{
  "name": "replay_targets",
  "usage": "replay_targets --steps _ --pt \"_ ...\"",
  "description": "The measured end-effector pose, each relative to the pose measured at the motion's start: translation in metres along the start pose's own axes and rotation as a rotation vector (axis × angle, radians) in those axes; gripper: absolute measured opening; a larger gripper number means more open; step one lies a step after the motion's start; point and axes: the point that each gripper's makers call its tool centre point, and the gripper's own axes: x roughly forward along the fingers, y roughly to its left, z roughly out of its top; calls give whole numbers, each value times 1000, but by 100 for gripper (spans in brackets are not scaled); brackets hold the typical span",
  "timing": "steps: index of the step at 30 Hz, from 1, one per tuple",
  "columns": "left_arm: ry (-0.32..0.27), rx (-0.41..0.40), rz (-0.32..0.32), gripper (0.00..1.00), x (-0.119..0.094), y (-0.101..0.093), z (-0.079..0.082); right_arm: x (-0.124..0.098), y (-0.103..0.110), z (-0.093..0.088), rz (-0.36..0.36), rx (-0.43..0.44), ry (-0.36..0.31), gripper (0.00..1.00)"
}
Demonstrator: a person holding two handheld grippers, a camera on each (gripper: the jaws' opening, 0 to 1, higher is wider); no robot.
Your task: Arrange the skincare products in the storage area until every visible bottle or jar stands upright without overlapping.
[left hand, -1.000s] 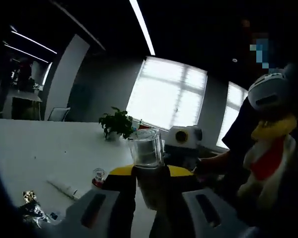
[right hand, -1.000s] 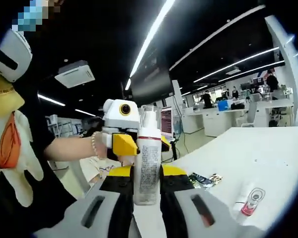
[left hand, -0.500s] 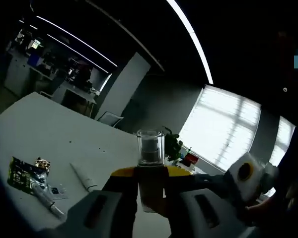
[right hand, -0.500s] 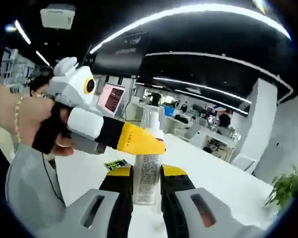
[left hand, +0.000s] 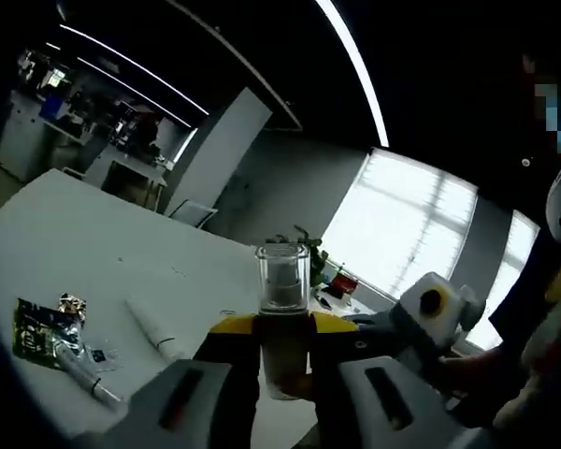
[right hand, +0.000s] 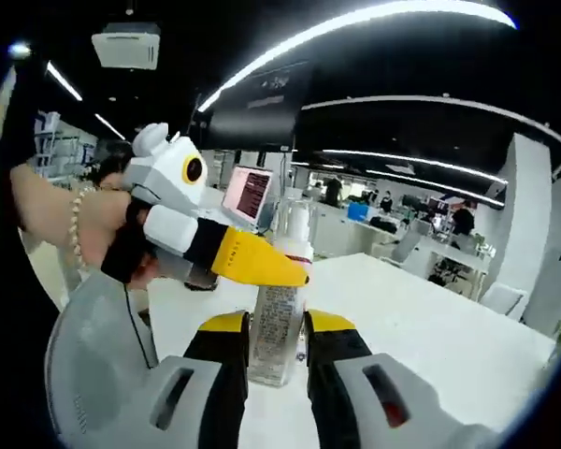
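My left gripper (left hand: 282, 329) is shut on a bottle with a clear cap (left hand: 282, 277), held upright above the white table (left hand: 93, 253). My right gripper (right hand: 277, 329) is shut on a clear labelled bottle with a white pump top (right hand: 280, 304), also upright in the air. In the right gripper view the left gripper (right hand: 262, 265) comes in from the left, its yellow jaw just in front of the pump bottle's neck, with a hand (right hand: 84, 229) on it. The right gripper (left hand: 397, 325) comes into the left gripper view from the right, close beside my left jaws.
On the table lie a white tube (left hand: 154, 332), foil sachets (left hand: 37, 325) and a thin tube (left hand: 79, 368). A potted plant (left hand: 304, 248) and a red item (left hand: 346, 281) stand at the far edge. Bright windows (left hand: 402, 234) are behind.
Both views have shifted a little with the hands. The two grippers stay close together and each keeps its bottle.
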Motion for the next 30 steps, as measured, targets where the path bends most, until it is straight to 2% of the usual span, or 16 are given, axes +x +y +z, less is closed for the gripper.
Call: replay_targets --steps 1,3,6,8,9,13,15,18,19,20,21,23,25,27,28,30 --pt "2 2 -46 14 -1 -6 3 -1 1 4 51 64 -33 24" --pt "26 59 -120 14 -3 -18 5 -5 5 9 140 136 -73 24" --pt "86 133 -200 14 -4 -33 3 -13 11 15 276 223 -95 23" --pt "138 178 -265 14 -5 -44 0 -20 15 18 371 315 -87 22" --pt "140 190 -282 14 -5 -47 2 -21 16 19 393 329 -88 22" --pt "169 176 -386 14 -3 -63 3 -22 27 24 462 262 -85 21" --pt "178 178 -416 14 -2 -68 2 -22 34 26 490 271 -89 21" --pt "177 182 -402 14 -2 -65 2 -21 29 25 442 251 -103 20" --pt "170 164 -390 14 -1 -62 3 -20 28 26 423 279 -100 20" --pt "165 120 -395 14 -1 -64 3 -21 31 26 436 346 -79 19" --pt "157 114 -391 14 0 -64 4 -21 31 27 434 360 -77 19" --pt "122 120 -358 14 3 -60 8 -19 24 29 383 325 -106 19" --pt "115 117 -291 16 8 -51 8 -16 17 26 319 317 -89 19" --pt "121 131 -219 16 14 -39 5 -11 4 18 225 273 -51 19" --pt "120 121 -163 17 19 -31 5 -8 -4 13 158 264 -33 19" --pt "96 95 -97 17 24 -21 7 -5 -14 11 66 263 -29 19"
